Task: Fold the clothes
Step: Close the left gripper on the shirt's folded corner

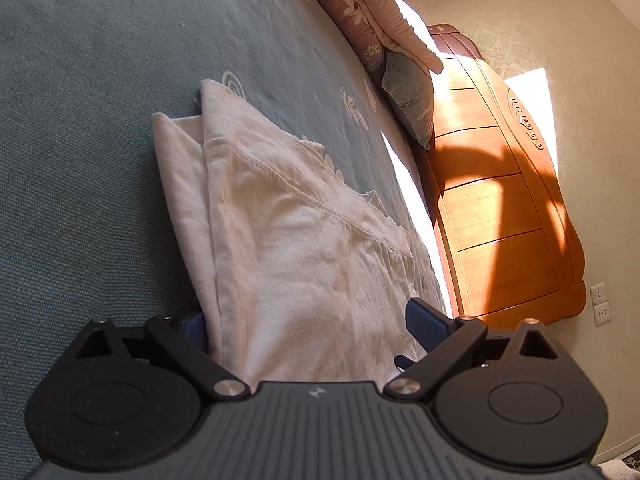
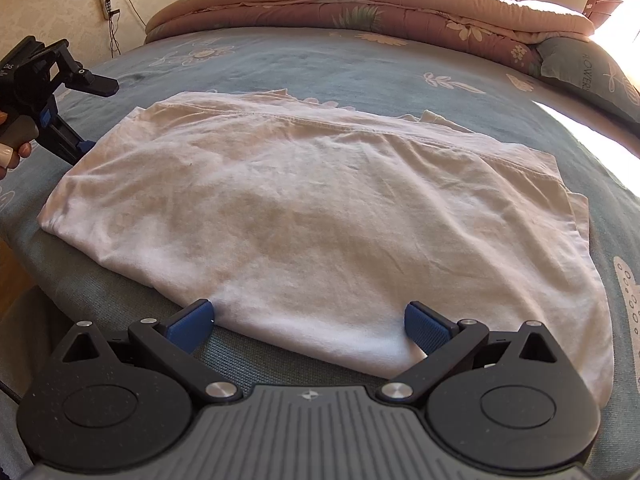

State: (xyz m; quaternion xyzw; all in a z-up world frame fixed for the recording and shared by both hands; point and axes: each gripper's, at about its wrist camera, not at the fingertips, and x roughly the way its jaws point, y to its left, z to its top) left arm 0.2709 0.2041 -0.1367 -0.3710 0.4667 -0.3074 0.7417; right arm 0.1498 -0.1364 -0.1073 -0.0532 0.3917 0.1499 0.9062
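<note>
Bed (image 2: 320, 60) with a blue-grey flowered cover fills both views; its left and right edges are cut off in the right wrist view. Folded pink quilt (image 2: 360, 8) lies along the far side, a teal pillow (image 2: 592, 72) beside it at the right, partly washed out by sun glare. Wooden headboard (image 1: 508, 208) shows only in the left wrist view, half in shadow.

White shirt (image 2: 312, 208) lies flat on the bed near the front edge, folded into a rough rectangle, stitched hem running across the far part. Layers underneath are hidden; can't tell which part of the shirt is which.

Right gripper (image 2: 310, 326): fingers apart, straddling the near edge of the shirt. Left pad sits on the bed cover just beside the cloth, right pad on top of the cloth. Nothing clamped.

Left gripper (image 1: 312, 328): fingers apart, the shirt's end running between them. Its left pad is mostly hidden behind the cloth. In the right wrist view it sits at the shirt's left end, upper finger clear of the cloth, lower one at the edge. Hand (image 2: 14, 148) holding it is cut off by the frame.
</note>
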